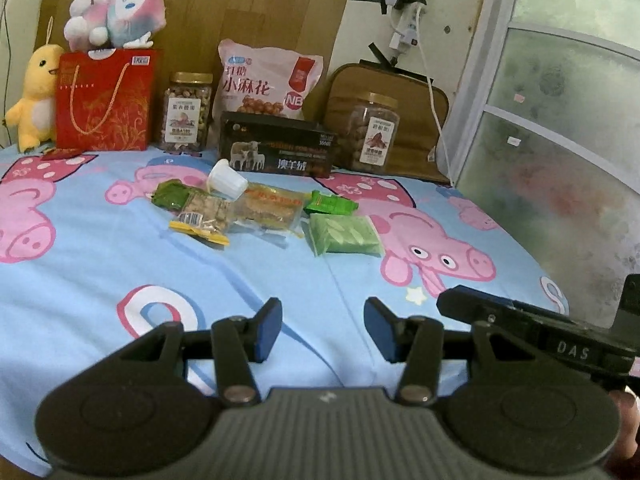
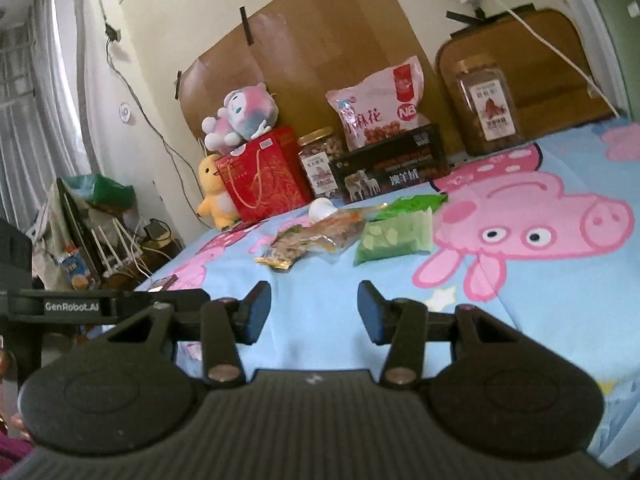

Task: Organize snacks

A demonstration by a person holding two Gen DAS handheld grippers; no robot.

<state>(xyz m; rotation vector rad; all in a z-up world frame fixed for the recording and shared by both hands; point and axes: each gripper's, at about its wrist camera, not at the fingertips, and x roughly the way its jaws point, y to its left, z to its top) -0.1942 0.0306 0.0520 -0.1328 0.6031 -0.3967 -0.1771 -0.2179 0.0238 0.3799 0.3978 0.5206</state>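
Left wrist view is showing the left tongs [image 1: 323, 326] hovering spread apart and gripping nothing above a bed sheet [image 1: 100, 264] printed with pink pigs. Five small snack packets are lying clustered mid-sheet: a dark green one [image 1: 171, 196], a yellow-edged one [image 1: 205, 220], a clear orange one [image 1: 270, 208], a bright green one [image 1: 330, 204] and a pale green one [image 1: 345, 236], with a tipped white cup [image 1: 226, 180] touching the cluster. Behind are standing two jars [image 1: 186, 110], one pink bag [image 1: 267, 80], one black box [image 1: 280, 146], one red gift bag [image 1: 106, 100] and two plush toys [image 1: 36, 96]. The right tongs [image 2: 314, 312] are likewise hanging wide, holding nothing.
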